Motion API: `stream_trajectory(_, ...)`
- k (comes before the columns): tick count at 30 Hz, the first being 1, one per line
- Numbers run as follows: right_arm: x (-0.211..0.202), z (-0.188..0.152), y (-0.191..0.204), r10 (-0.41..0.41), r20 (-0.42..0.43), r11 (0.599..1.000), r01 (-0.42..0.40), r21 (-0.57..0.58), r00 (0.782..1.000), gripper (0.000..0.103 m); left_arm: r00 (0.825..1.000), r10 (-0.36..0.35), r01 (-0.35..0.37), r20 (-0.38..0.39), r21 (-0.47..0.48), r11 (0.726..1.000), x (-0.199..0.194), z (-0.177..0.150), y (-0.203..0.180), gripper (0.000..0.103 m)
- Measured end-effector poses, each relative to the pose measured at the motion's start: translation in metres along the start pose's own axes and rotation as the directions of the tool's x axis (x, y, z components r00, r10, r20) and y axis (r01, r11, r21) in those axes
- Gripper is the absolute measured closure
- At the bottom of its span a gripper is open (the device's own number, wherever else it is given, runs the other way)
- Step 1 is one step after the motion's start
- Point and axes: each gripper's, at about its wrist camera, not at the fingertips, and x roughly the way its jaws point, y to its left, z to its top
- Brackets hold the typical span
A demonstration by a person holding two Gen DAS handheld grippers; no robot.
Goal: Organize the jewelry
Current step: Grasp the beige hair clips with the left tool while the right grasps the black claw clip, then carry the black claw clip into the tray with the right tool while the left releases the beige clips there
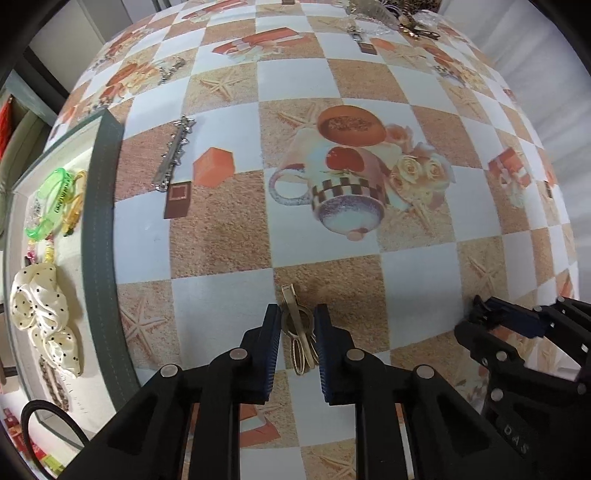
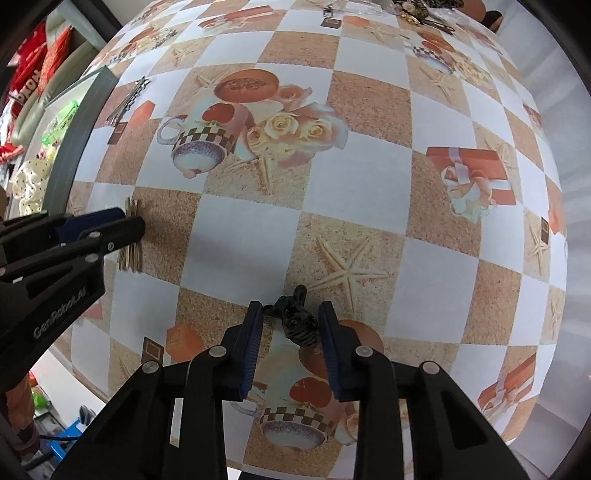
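My left gripper point(image 1: 296, 314) is low over the table with its jaws around a cream-gold hair clip point(image 1: 298, 332); the pads look close to it or touching it, but a firm hold is not clear. The clip also shows in the right wrist view point(image 2: 131, 251) under the left gripper point(image 2: 125, 221). My right gripper point(image 2: 290, 310) has its jaws around a black hair clip point(image 2: 297, 323) that lies on the table, with gaps on both sides. A grey-rimmed tray point(image 1: 99, 221) at the left holds a green bracelet point(image 1: 55, 199) and a dotted cream scrunchie point(image 1: 44, 314).
A silver bar clip point(image 1: 173, 155) lies on the tablecloth next to the tray. Another silver piece point(image 1: 171, 70) lies further back. A pile of jewelry point(image 1: 388, 14) sits at the far edge. The right gripper point(image 1: 524, 332) shows at the lower right.
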Motion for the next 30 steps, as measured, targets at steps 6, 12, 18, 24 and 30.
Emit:
stream_trajectory(6, -0.009, 0.007, -0.018, 0.075, -0.002, 0.994, -0.075, 0.078, 0.997, 0.07, 0.999, -0.045, 0.045, 0.029, -0.004, 0.999, -0.018, -0.001, 0.007, 0.08)
stream_trajectory(12, -0.026, 0.014, -0.026, 0.104, 0.012, 0.989, -0.105, 0.101, 0.994, 0.07, 0.996, -0.065, 0.066, 0.057, -0.002, 0.998, -0.034, -0.002, 0.018, 0.08)
stream_trajectory(18, -0.044, 0.016, -0.035, 0.126, 0.028, 0.984, -0.128, 0.122, 0.992, 0.07, 0.992, -0.082, 0.085, 0.099, -0.019, 0.996, -0.055, -0.007, 0.034, 0.08)
stream_trajectory(24, -0.058, 0.022, -0.018, 0.13, 0.046, 0.986, -0.134, 0.1, 0.99, 0.07, 0.987, -0.088, 0.095, 0.131, -0.046, 0.994, -0.073, -0.016, 0.051, 0.08)
stream_trajectory(30, -0.072, 0.036, 0.003, 0.142, 0.064, 0.988, -0.145, 0.058, 0.988, 0.07, 0.986, -0.077, 0.09, 0.149, -0.083, 0.992, -0.08, -0.023, 0.071, 0.08)
